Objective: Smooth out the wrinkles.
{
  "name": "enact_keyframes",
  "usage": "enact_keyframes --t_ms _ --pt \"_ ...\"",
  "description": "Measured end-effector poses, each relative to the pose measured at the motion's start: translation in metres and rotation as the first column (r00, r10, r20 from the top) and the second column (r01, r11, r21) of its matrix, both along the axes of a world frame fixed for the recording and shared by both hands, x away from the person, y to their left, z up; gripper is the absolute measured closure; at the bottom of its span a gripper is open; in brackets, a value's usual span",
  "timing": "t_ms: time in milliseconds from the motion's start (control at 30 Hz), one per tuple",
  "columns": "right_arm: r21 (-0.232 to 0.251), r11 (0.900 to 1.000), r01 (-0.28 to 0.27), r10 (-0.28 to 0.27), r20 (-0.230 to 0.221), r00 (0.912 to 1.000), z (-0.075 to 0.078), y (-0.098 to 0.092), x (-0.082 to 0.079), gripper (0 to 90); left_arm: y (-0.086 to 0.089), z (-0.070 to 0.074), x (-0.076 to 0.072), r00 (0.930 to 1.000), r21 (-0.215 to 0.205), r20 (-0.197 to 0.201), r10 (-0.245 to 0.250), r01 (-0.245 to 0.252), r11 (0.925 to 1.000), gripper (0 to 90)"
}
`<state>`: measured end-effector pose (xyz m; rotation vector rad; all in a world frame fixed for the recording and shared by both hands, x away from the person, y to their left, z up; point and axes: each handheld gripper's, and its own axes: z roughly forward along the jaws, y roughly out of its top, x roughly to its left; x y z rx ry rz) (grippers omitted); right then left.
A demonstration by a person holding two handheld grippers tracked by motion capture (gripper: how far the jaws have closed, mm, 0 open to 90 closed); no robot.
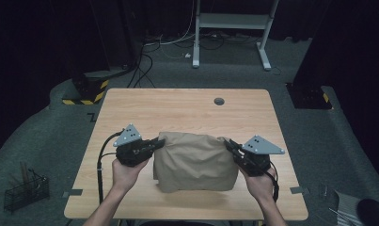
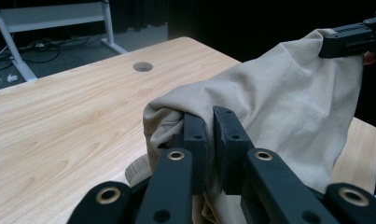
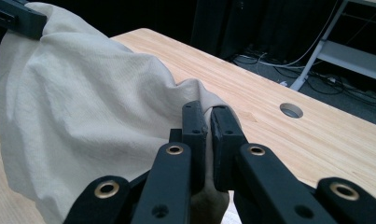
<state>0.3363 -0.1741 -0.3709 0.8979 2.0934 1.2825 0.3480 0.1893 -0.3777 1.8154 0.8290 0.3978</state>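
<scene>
A beige cloth (image 1: 195, 161) hangs between my two grippers above the near half of the wooden table (image 1: 187, 110), its lower part resting on the top. My left gripper (image 1: 160, 141) is shut on the cloth's upper left corner; in the left gripper view the fabric (image 2: 279, 107) bunches between the closed jaws of that gripper (image 2: 211, 122). My right gripper (image 1: 227, 143) is shut on the upper right corner. In the right gripper view the cloth (image 3: 83, 112) drapes away from that gripper (image 3: 208, 117), whose jaws pinch a fold.
A round cable hole (image 1: 218, 100) sits near the table's far edge. Beyond the table stand a white frame (image 1: 232, 28) and floor cables (image 1: 145, 61). A wire basket (image 1: 25, 190) stands on the floor at the left.
</scene>
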Motion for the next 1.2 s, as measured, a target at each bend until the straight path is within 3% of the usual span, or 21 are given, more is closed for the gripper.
enact_keyframes --t_ms 300,1200 --pt "0.006 1.000 -0.005 0.005 0.012 0.9999 -0.001 0.000 0.005 85.3 0.000 -0.002 0.008 0.9999 0.004 -0.012 0.009 -0.009 1.0000 84.2" --pt "0.000 0.999 0.040 -0.040 -0.039 0.9985 -0.017 -0.003 0.028 85.1 -0.009 -0.009 0.035 0.9988 0.034 -0.042 0.025 -0.024 0.9991 83.9"
